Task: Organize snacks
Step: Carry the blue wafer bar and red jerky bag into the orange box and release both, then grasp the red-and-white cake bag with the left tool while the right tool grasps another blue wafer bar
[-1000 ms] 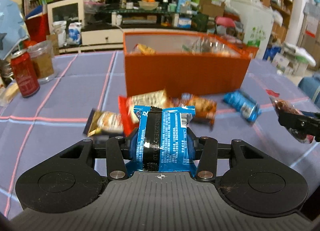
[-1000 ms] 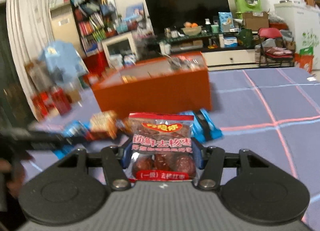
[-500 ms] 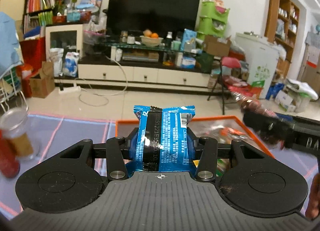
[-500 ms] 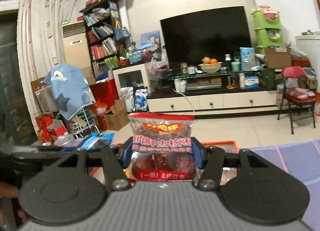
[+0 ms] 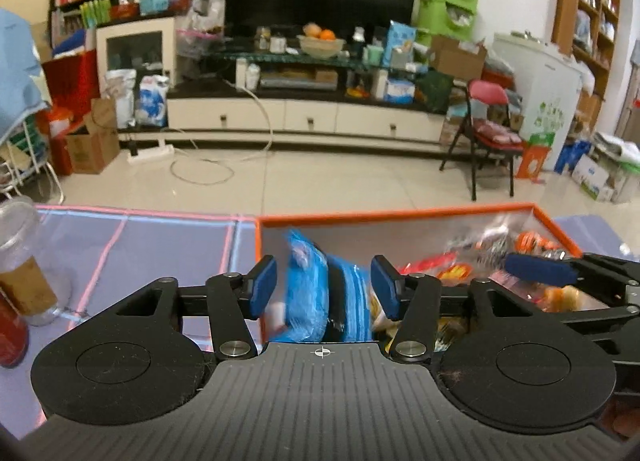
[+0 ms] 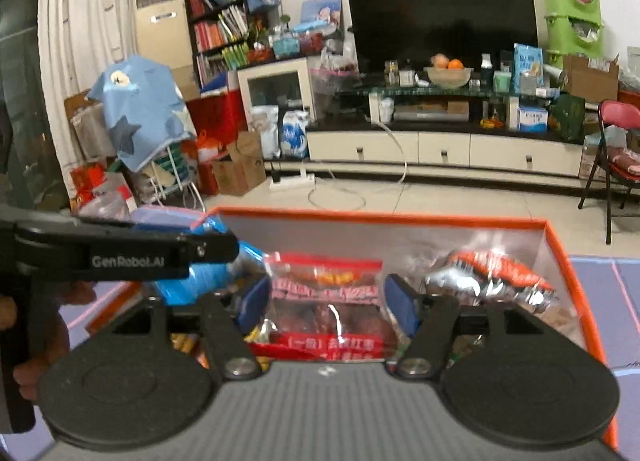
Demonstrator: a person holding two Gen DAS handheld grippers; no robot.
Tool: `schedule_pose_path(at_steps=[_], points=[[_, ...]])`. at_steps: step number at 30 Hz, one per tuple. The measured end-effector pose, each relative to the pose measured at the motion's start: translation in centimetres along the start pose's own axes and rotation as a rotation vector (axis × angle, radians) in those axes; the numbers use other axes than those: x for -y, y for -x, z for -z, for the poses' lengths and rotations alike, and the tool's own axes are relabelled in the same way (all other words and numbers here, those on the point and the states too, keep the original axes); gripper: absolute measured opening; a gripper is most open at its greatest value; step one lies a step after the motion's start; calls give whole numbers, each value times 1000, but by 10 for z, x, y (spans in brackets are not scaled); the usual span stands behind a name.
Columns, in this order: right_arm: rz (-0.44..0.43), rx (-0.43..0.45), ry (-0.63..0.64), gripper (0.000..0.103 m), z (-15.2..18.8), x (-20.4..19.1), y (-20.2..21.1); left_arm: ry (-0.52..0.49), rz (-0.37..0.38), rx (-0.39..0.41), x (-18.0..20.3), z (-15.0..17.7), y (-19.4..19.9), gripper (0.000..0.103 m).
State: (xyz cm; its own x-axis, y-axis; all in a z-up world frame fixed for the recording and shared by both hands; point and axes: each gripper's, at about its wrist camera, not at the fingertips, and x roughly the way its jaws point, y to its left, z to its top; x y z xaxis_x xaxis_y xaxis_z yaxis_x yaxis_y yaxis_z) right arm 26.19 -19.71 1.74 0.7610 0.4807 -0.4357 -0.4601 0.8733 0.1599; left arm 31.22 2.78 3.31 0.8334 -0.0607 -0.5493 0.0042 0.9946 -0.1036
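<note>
Blue foil filled the gap of my left gripper (image 5: 323,293): the blue snack packet (image 5: 320,297) hung blurred between pads that were spreading apart, clear of it on both sides, so I judged it was dropping. My right gripper (image 6: 326,303) was likewise widening around the red jujube bag (image 6: 326,309), its pads standing off the wrapper. I had both poised over the orange box (image 6: 560,261) so the packets would land among the silver-and-orange wrappers (image 6: 492,281) already inside. Beyond lay the purple checked tablecloth (image 5: 160,237), then the television (image 6: 440,9).
</note>
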Motion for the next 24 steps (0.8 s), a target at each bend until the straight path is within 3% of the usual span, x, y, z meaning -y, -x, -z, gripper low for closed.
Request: schedule_pose_path(at_steps=[1, 4, 5, 6, 8, 10, 12, 17, 21, 24], points=[[-5, 36, -8, 91, -6, -1, 12, 9, -11, 30, 0, -6, 13, 38], [-17, 134, -36, 92, -23, -3, 54, 42, 22, 172, -3, -19, 72, 57], [-28, 158, -46, 92, -27, -3, 70, 49, 36, 216, -2, -19, 93, 69], [-39, 178, -59, 92, -29, -3, 90, 52, 40, 255, -3, -16, 113, 74], [-40, 196, -89, 92, -22, 3, 123, 39, 33, 289, -3, 4, 148, 75], [-20, 183, -117, 92, -4, 10, 150, 26, 19, 255, -4, 33, 165, 75], [25, 150, -161, 92, 26, 23, 172, 27, -12, 173, -5, 73, 171, 75], [119, -41, -395, 93, 106, 62, 195, 94, -35, -131, -11, 161, 158, 64], [135, -73, -438, 93, 130, 76, 210, 15, -57, -176, 2, 187, 164, 65], [174, -86, -435, 93, 138, 85, 215, -67, -66, -147, 13, 178, 156, 67]])
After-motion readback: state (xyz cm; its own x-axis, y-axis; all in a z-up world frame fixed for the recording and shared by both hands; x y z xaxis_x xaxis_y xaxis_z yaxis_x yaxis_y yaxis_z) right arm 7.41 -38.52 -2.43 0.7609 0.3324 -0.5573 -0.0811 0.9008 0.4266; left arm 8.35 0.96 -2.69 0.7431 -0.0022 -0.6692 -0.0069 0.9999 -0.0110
